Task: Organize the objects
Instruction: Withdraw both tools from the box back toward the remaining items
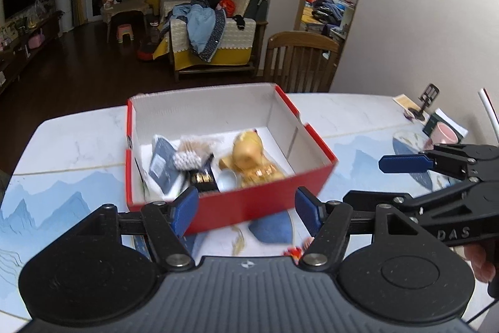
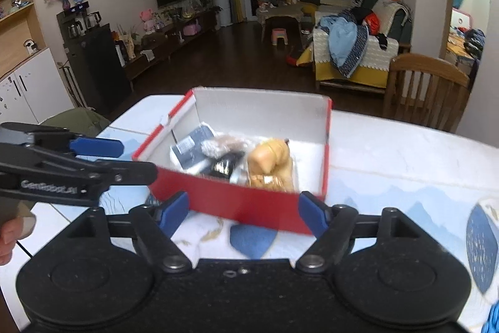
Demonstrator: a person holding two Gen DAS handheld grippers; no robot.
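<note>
Left gripper [image 1: 246, 209], nearest the lens: blue pads apart, nothing between them, no contact with the red box [image 1: 259, 202] just beyond. Right gripper [image 2: 243, 213]: pads likewise spread, empty, near wall of the box showing in the gap. Box: lidless, white inside, on a white table [image 1: 78, 142] with blue mountain print. Contents: yellow plush toy [image 1: 249, 155] at right, bundle of cotton swabs [image 1: 190, 156] left of it, dark blue packet [image 1: 162, 164] far left, small black box [image 1: 204, 178] near wall. Contents blurred; packet print unreadable. Small white round item beside the plush, unidentifiable.
</note>
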